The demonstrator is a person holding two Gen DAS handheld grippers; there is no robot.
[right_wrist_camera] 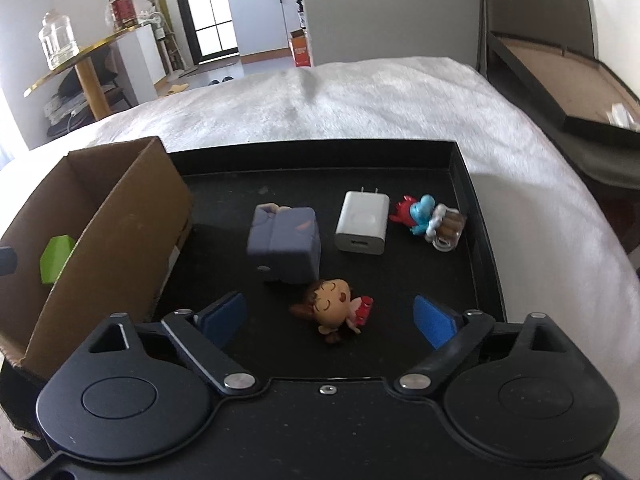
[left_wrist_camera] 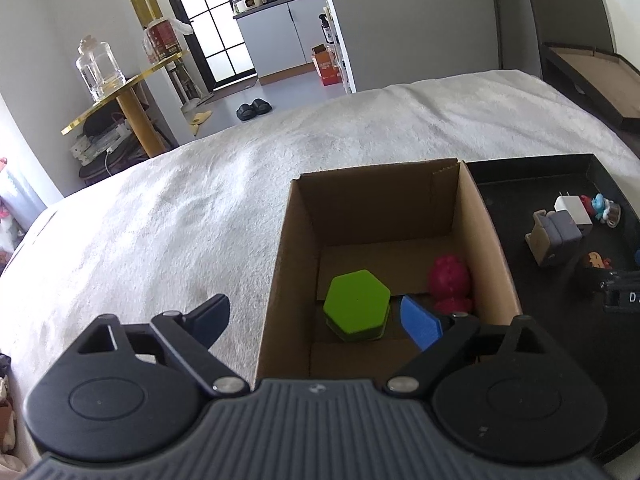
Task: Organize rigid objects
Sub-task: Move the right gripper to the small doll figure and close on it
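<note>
A cardboard box holds a green hexagonal block and a pink toy. My left gripper is open and empty over the box's near left wall. A black tray beside the box holds a grey-purple block toy, a white charger, a blue figure with a mug and a girl doll. My right gripper is open, its fingers on either side of the doll and apart from it.
Box and tray stand on a white fluffy cover. The box is left of the tray. A gold side table with a glass jar stands far left. A dark bench is at the far right.
</note>
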